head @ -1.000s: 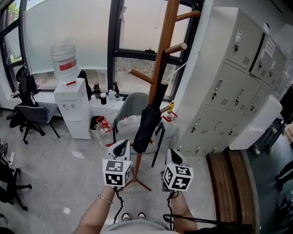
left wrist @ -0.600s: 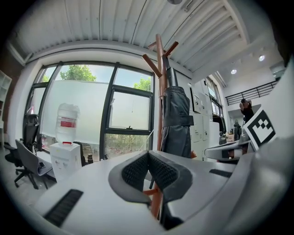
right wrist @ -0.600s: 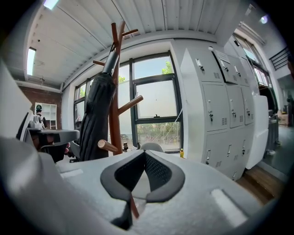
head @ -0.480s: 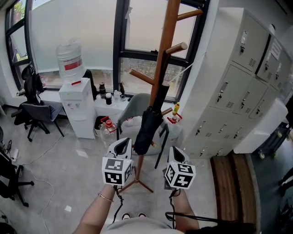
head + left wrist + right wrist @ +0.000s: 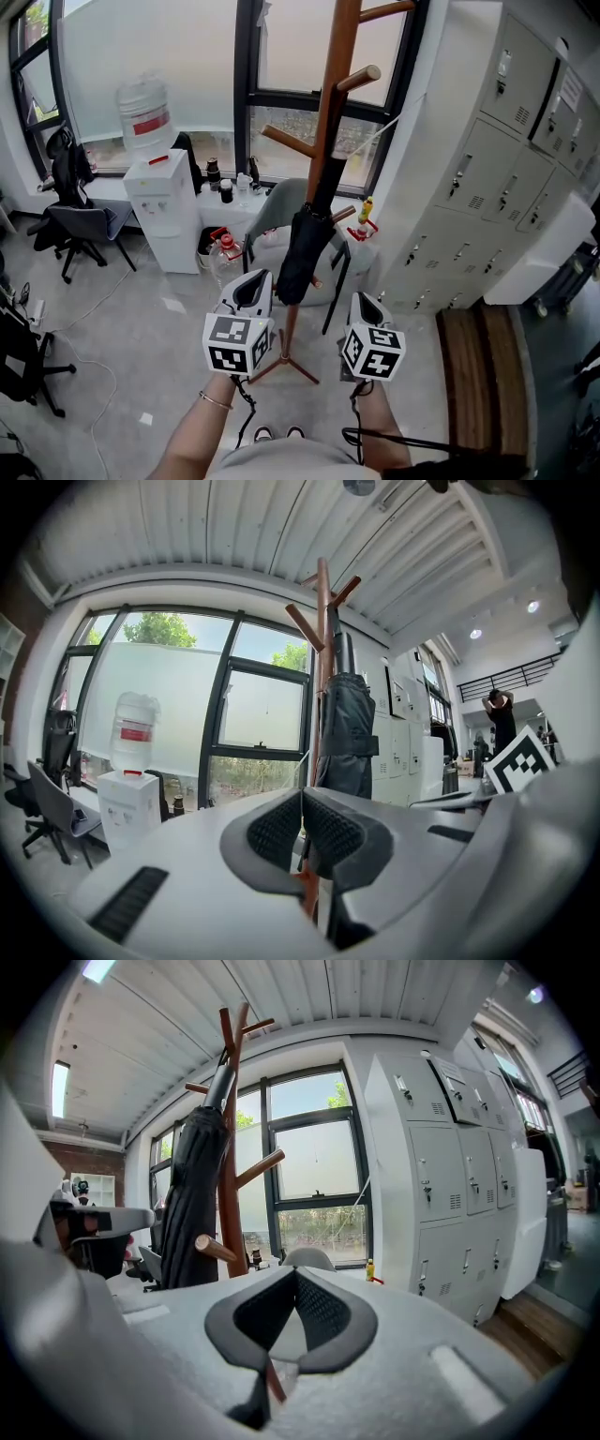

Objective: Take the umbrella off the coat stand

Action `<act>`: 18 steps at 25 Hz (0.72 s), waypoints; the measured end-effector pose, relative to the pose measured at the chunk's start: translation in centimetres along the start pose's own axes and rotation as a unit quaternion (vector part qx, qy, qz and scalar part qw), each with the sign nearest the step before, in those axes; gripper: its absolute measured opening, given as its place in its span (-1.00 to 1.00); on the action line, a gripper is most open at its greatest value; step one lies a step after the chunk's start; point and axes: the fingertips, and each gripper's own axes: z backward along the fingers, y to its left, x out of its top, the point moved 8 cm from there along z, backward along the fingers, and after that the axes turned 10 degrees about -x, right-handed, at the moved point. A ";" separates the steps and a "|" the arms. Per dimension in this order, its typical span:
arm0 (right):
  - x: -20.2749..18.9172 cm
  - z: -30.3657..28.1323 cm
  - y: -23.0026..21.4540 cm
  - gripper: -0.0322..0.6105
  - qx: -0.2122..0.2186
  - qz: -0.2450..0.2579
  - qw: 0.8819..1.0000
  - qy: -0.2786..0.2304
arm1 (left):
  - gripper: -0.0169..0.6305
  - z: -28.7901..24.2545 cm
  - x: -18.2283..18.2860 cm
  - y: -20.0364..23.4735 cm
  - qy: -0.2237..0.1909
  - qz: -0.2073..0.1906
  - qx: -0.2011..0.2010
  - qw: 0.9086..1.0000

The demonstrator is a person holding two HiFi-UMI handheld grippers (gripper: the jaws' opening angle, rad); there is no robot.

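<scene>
L gripper (image 5: 251,289) & R gripper (image 5: 367,307) both had jaws pressed together, nothing betw. them. Furled black umbrella (image 5: 305,253) hung on coat stand (image 5: 333,112), just ahead of the fingertips, untouched. Water jug (image 5: 143,114) sat atop dispenser (image 5: 161,211), well left of L fingers; fill unclear.

On coat stand (image 5: 335,84) hangs umbrella (image 5: 302,253), chair (image 5: 272,211) seemingly behind (lockers (image 5: 487,169) right).

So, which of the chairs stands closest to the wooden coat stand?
The light grey round-backed chair, right behind the brown wooden coat stand and its folded black umbrella. The black office chairs stand far to the left.
</scene>
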 end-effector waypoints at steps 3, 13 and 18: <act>-0.2 0.3 -0.1 -0.89 -0.001 -0.002 1.000 0.002 | -0.93 0.2 0.8 -0.5 -0.007 0.004 -0.016 1.000; -0.7 1.4 -1.5 -0.89 -0.017 -0.007 1.000 0.003 | -0.44 -0.5 2.0 -2.0 0.009 -0.008 -0.062 0.998; -0.9 1.9 -2.4 -0.89 -0.028 -0.009 1.000 0.006 | -0.26 -1.3 2.3 -2.2 0.022 -0.012 -0.079 0.997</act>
